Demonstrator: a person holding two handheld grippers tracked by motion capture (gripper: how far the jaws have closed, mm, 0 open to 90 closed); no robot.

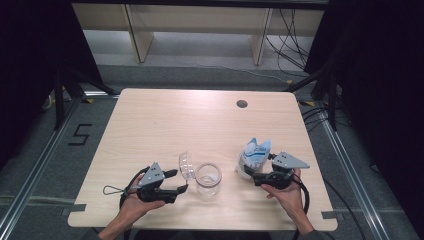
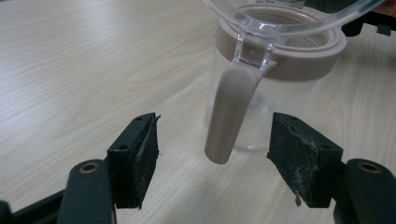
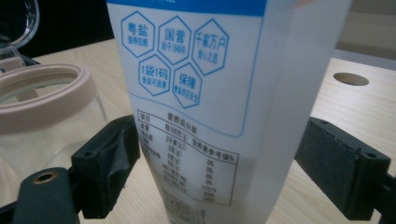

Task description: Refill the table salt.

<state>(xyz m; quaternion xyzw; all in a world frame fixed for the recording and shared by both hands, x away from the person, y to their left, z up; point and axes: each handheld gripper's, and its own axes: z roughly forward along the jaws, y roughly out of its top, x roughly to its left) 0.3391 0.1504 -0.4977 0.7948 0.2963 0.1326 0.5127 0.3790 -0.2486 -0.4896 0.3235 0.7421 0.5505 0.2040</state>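
A clear jar (image 1: 208, 179) with a tan rim stands near the table's front middle, and its clear lid (image 1: 187, 165) is swung open to the left. My left gripper (image 1: 179, 181) is open just left of the jar. The jar's tan clasp (image 2: 231, 107) hangs between its jaws, and neither pad touches it. A white and blue printed bag (image 1: 254, 154) stands upright to the right of the jar. My right gripper (image 1: 250, 173) is open around the bag (image 3: 201, 116). Its left pad sits against the bag and its right pad (image 3: 334, 163) stands slightly off it. The jar (image 3: 46, 93) is just beyond.
The light wooden table (image 1: 165, 120) has a round cable hole (image 1: 242, 104) at the back right. Its front edge lies close below both hands. A cable loop (image 1: 112, 190) trails left of the left gripper. Dark curtains and stands flank the table.
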